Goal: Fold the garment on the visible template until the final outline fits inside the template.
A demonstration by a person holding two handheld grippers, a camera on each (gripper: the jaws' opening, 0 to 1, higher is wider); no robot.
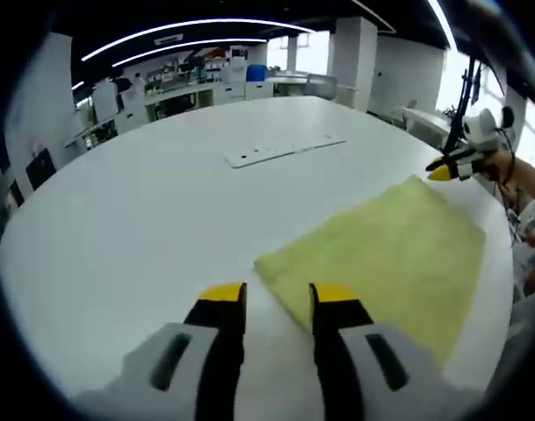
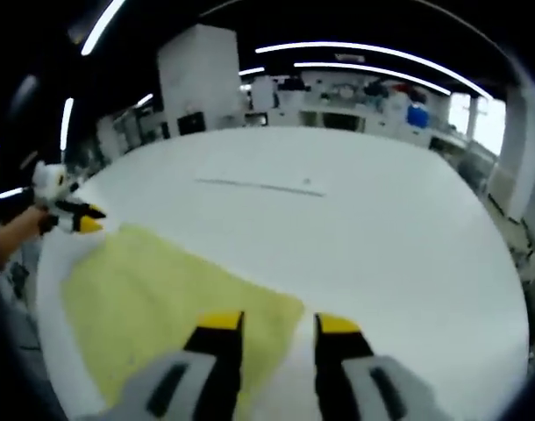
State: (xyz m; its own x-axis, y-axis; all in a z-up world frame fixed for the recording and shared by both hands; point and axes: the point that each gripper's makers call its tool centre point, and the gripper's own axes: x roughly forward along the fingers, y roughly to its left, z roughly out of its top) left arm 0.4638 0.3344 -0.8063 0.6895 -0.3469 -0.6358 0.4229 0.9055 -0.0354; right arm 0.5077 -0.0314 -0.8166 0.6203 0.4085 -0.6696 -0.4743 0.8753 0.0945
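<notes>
I see a soft, fuzzy yellow cloth (image 1: 386,250) (like a towel) on a smooth, matt white table (image 1: 145,219).

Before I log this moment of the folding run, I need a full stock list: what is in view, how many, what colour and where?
garment: one, pale yellow-green, lying flat on the table near the person's edge, between the two grippers.
white table: one, large, rounded.
flat strip: one, white, on the table beyond the garment.
shelves and benches: several, white, in the background room.
blue container: one, on a background bench.
left gripper: yellow-tipped, open, over the garment's corner.
right gripper: yellow-tipped, open, over the opposite corner.
person's arm: one, behind the right gripper.
</notes>
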